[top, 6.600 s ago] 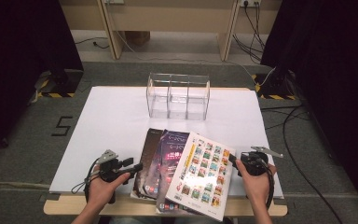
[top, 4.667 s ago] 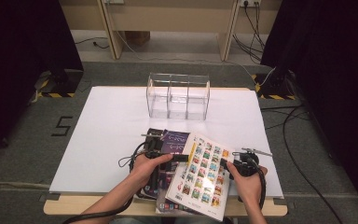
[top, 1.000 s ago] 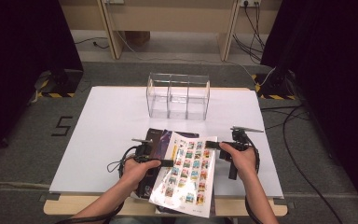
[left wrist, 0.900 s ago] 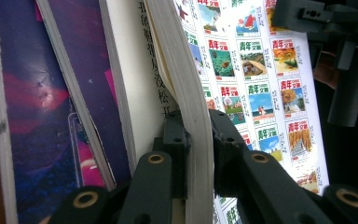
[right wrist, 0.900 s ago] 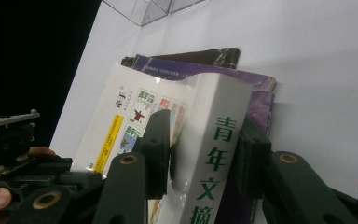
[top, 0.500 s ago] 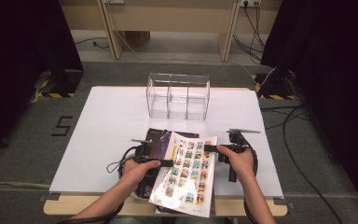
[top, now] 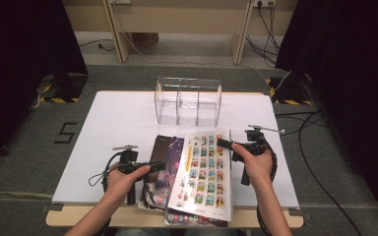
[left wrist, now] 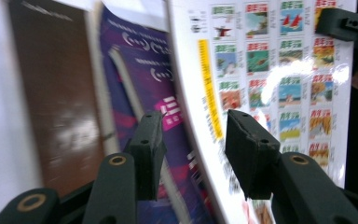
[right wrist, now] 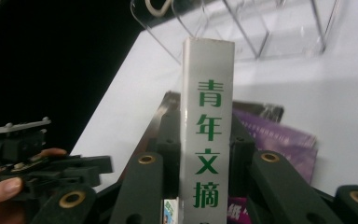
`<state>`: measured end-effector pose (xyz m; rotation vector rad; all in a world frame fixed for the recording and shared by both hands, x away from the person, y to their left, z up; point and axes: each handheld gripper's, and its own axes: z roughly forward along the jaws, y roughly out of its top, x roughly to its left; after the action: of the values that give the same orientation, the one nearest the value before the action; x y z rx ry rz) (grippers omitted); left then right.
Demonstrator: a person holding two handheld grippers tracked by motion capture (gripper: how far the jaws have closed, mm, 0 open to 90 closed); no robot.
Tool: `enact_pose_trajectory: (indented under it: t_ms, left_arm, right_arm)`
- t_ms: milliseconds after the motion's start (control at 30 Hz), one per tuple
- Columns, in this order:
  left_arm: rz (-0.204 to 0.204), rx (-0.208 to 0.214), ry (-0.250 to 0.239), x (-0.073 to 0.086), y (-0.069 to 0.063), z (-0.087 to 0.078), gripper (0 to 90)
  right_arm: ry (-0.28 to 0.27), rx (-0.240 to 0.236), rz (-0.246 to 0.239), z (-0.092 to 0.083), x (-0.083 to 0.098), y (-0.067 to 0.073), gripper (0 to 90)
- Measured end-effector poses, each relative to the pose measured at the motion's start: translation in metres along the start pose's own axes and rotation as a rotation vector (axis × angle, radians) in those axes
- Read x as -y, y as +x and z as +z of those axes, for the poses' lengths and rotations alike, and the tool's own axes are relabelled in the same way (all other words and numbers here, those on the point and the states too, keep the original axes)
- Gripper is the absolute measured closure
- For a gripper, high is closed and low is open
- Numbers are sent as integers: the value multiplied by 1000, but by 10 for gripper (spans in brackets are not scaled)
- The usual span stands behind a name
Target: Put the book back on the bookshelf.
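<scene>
A white magazine (top: 204, 172) printed with rows of small pictures stands tilted over a purple magazine (top: 170, 162) and a brown one (top: 157, 147). My right gripper (top: 222, 143) is shut on its spine near the top right corner. Its jaws have just been closing, and in the right gripper view (right wrist: 205, 126) they press both sides of the spine (right wrist: 208, 93) with green characters. My left gripper (top: 161, 165) sits by the magazine's left edge. Its jaws have just been opening and stand apart (left wrist: 193, 135), clamping nothing, with the white cover (left wrist: 279, 70) lying beyond them.
A clear three-compartment acrylic holder (top: 189, 101) stands at the back middle of the white tabletop (top: 113, 128), just beyond the magazines. The holder's walls (right wrist: 261, 28) rise behind the spine in the right gripper view. Cables lie on the floor to the right.
My left gripper has let go of the white magazine's left edge and drawn back. The right hand has risen, lifting the magazine's spine side.
</scene>
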<state>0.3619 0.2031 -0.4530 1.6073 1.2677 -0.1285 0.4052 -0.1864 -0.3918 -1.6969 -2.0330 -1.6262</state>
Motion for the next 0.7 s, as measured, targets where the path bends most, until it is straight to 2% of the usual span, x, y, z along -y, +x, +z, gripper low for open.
enact_pose_trajectory:
  t_ms: [67,100,133,233,267,333,367,400,467,600,700]
  left_arm:
    - [8,-8,-12,5,4,-11,561]
    - [11,-15,-21,12,9,-20,562]
    - [11,-15,-21,12,9,-20,561]
    - [2,-24,-41,23,16,-32,563]
    - [2,-35,-57,30,20,-38,566]
    - [5,-42,-63,34,22,-41,567]
    - [1,-46,-75,40,26,-45,570]
    - [1,-46,-75,40,26,-45,570]
    - [-12,-51,-89,45,31,-49,572]
    - [-39,-57,-127,52,38,-53,575]
    - [-29,-64,-142,53,39,-54,575]
  right_arm:
    - [-26,20,-39,-6,-4,9,736]
    - [-50,47,-80,-10,-7,19,736]
    - [-50,47,-80,-10,-7,19,736]
    - [-79,87,-137,-14,-12,31,737]
    - [-108,110,-168,-17,-16,38,737]
    - [-123,124,-185,-18,-17,41,737]
    - [-152,154,-219,-21,-22,48,737]
    - [-152,154,-219,-21,-22,48,737]
    - [-186,189,-245,-24,-29,55,738]
    - [-228,220,-253,-26,-39,61,738]
    - [-284,257,-276,-28,-50,69,738]
